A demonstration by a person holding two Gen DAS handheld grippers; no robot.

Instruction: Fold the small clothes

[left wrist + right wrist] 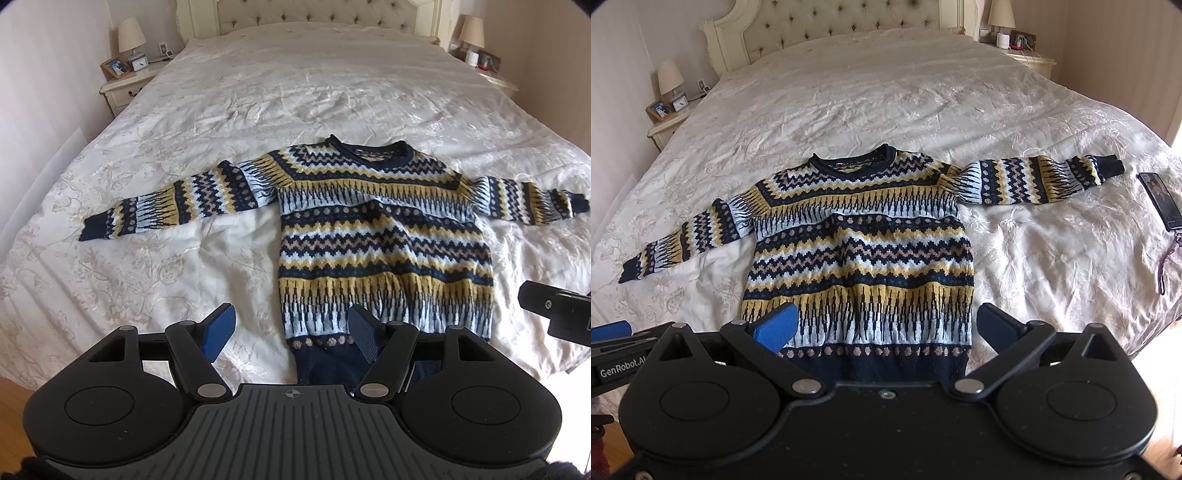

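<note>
Cream, floral-patterned bedding (258,110) covers a wide bed that fills both my views, with a tufted headboard (842,22) at twelve o'clock and a nightstand with a lamp (131,35) at about ten o'clock in the left wrist view. A second lamp (472,31) stands at one o'clock. In the right wrist view a phone (1160,201) lies on the cover at three o'clock, well apart from the garment.

My patterned sweater (860,251) lies face up in the middle of the bed, neck toward twelve, hem toward six, both sleeves spread out to nine and three. A slight ridge crosses the chest, but I judge no fold has been made yet: sleeves and body all remain to be done.

My left gripper (291,332) hangs over the hem's left corner with jaws apart, nothing pinched. My right gripper (886,325) hangs over the hem's middle, jaws spread wide, empty too. Wooden floor (1160,439) shows at five o'clock.
</note>
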